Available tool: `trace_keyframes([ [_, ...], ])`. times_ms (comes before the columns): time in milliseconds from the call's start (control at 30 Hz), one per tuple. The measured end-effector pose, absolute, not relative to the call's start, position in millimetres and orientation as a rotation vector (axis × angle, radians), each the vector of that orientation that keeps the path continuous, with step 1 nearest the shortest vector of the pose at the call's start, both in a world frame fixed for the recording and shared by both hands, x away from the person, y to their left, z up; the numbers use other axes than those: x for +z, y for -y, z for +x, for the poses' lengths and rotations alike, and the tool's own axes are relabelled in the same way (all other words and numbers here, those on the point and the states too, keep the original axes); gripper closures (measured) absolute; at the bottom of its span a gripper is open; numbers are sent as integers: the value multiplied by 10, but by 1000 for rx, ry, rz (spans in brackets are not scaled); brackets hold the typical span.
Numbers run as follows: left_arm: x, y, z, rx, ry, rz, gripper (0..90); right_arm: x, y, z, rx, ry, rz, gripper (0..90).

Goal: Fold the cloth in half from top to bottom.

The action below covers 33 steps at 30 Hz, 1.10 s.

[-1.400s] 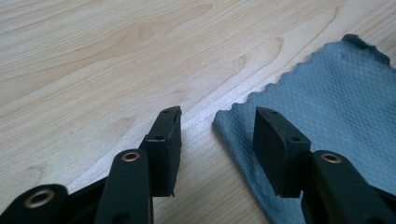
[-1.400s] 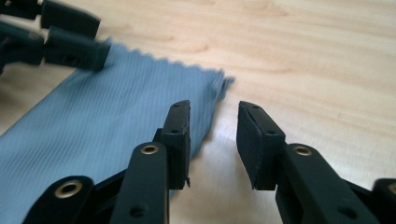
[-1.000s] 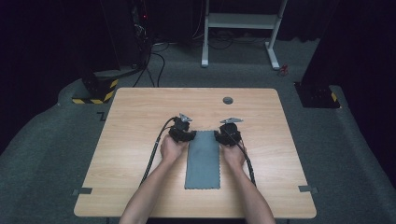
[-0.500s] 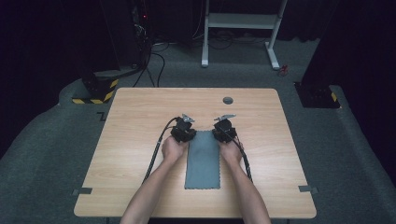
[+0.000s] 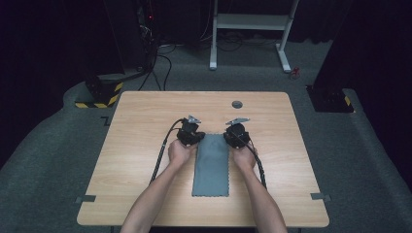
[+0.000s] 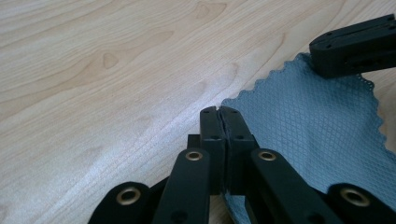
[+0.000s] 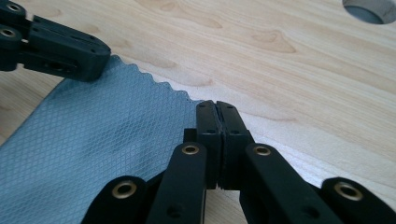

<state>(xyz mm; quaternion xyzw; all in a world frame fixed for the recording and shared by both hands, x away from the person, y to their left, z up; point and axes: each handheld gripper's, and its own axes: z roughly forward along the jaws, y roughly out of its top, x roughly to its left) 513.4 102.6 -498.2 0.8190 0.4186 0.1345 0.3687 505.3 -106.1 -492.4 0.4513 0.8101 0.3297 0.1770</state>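
A grey-blue cloth (image 5: 211, 165) with a zigzag edge lies flat as a long strip on the wooden table (image 5: 136, 145). My left gripper (image 5: 200, 138) sits at its far left corner, my right gripper (image 5: 226, 138) at its far right corner. In the left gripper view the jaws (image 6: 219, 110) have just been closing and meet on the corner of the cloth (image 6: 308, 121). In the right gripper view the jaws (image 7: 217, 103) have also just been closing and pinch the other corner of the cloth (image 7: 93, 135). Each view shows the other gripper (image 6: 355, 46) (image 7: 60, 51) on the cloth's far edge.
A round cable hole (image 5: 237, 104) is in the table beyond the grippers. Cables (image 5: 163, 150) trail back along both forearms. Bare wood lies left and right of the cloth. A white frame (image 5: 252, 29) and dark equipment stand on the floor behind the table.
Both grippers have edged slightly inward onto the cloth's far corners. The cloth has not shifted.
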Motion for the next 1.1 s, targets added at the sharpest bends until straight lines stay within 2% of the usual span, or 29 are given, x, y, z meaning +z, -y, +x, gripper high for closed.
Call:
trace_keyframes([
  [367, -4865, -1086, 5199, 350, -1086, 2051, 889, -4789, 1105, 5098, 1003, -2263, 1257, 896],
  [533, -4725, -1047, 5249, 399, -1067, 2069, 889, -4726, 1082, 5181, 1009, -2245, 1273, 897],
  [1100, -4811, -1123, 5125, 316, -1010, 2078, 888, -4808, 1147, 5052, 1054, -2309, 1249, 894],
])
